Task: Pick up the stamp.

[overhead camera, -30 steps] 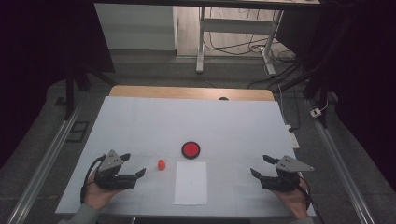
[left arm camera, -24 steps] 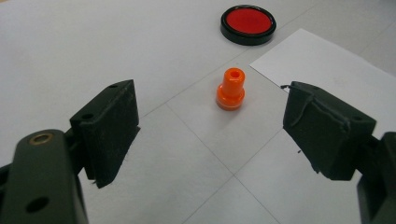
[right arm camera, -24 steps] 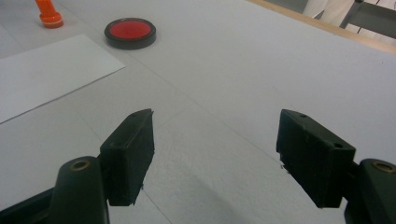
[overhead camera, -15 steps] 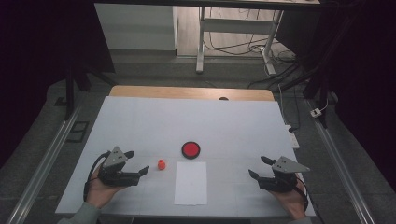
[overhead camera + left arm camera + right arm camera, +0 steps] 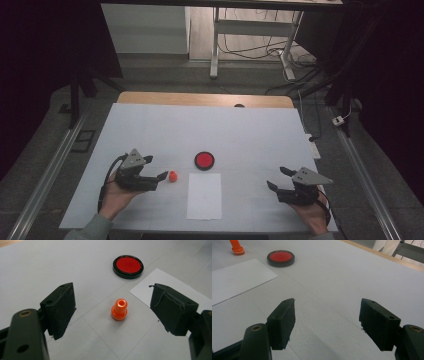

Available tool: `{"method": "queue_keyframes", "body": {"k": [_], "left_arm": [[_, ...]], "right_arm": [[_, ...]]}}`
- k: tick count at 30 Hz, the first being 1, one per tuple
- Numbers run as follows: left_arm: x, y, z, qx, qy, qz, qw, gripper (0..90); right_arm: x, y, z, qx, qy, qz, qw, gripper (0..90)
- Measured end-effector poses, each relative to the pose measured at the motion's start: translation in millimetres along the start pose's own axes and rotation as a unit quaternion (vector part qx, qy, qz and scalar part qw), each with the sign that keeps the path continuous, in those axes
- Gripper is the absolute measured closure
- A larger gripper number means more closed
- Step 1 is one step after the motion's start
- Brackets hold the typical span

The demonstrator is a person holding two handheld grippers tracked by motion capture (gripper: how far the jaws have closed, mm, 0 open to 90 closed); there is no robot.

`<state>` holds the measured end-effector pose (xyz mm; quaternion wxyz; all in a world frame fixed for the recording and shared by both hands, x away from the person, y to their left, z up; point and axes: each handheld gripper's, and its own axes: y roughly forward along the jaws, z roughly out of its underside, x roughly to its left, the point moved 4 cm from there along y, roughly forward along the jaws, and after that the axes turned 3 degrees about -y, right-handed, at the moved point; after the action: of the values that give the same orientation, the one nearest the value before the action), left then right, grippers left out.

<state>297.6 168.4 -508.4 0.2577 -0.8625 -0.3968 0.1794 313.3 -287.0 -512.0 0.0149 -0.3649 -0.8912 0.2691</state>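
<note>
Small orange plastic stamp (image 5: 119, 309) upright, light, rigid, probably slick; grip narrow neck. Left gripper (image 5: 112, 308) jaws wide open, straddling it untouched. Right gripper (image 5: 327, 323) open, idle.

text: none legible | labels: none | numbers: none

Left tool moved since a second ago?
Yes. In the high view the left tool has closed in on the small orange plastic stamp, which has stayed beside the white paper sheet.

Dim room; grey floor (image 5: 150, 75) with cables (image 5: 260, 47) beyond the table (image 5: 260, 130)
</note>
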Motion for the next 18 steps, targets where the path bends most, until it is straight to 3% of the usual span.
{"method": "queue_keyframes", "body": {"k": [18], "left_arm": [[-3.1, 28.4, -24.7, 0.02, 0.008, 0.015, 0.9997, 21.3]], "right_arm": [[1.3, 2.0, 0.8, 0.002, 0.001, -0.002, 1.0, 29.2]]}}
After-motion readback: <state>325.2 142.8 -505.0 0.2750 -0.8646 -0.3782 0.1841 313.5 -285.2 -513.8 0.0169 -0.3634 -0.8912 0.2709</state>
